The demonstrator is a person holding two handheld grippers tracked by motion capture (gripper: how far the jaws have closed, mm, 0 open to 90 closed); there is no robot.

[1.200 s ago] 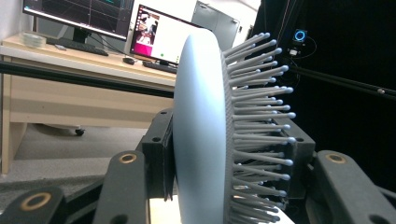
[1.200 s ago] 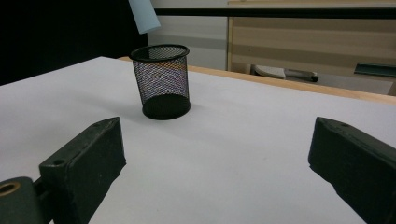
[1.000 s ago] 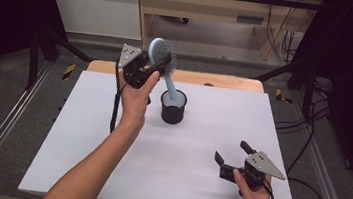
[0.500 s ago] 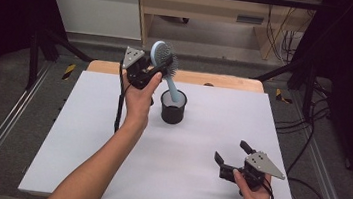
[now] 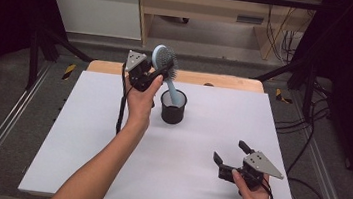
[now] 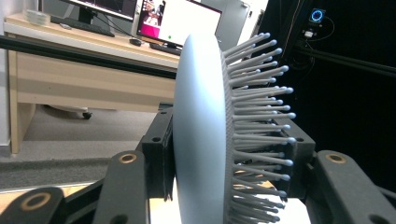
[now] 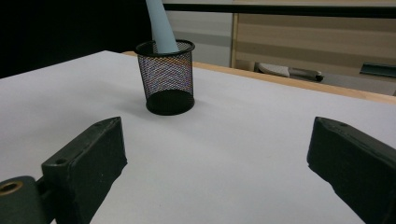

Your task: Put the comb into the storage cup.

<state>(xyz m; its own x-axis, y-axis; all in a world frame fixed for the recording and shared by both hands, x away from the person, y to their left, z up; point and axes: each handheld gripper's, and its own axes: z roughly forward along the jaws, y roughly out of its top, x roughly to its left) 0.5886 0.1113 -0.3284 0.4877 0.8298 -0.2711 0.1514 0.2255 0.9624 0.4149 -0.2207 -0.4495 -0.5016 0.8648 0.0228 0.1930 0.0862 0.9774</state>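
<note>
Here, in the high view, the left tool (image 5: 153,74) clenches the brush (image 5: 165,63) by its head at upper centre, handle down in the cup (image 5: 172,110); the right tool (image 5: 231,155) idles released at lower right on the counter (image 5: 82,159). The left gripper view shows the jaws pinching the brush (image 6: 201,140) through its bristles. In the right gripper view, the light cup (image 7: 166,77) could tip if the handle levers its rim.

floor: grey (image 5: 208,65) | wooden desk (image 5: 199,11) | monitors (image 6: 187,21) | dark curtains (image 5: 2,19)
</note>
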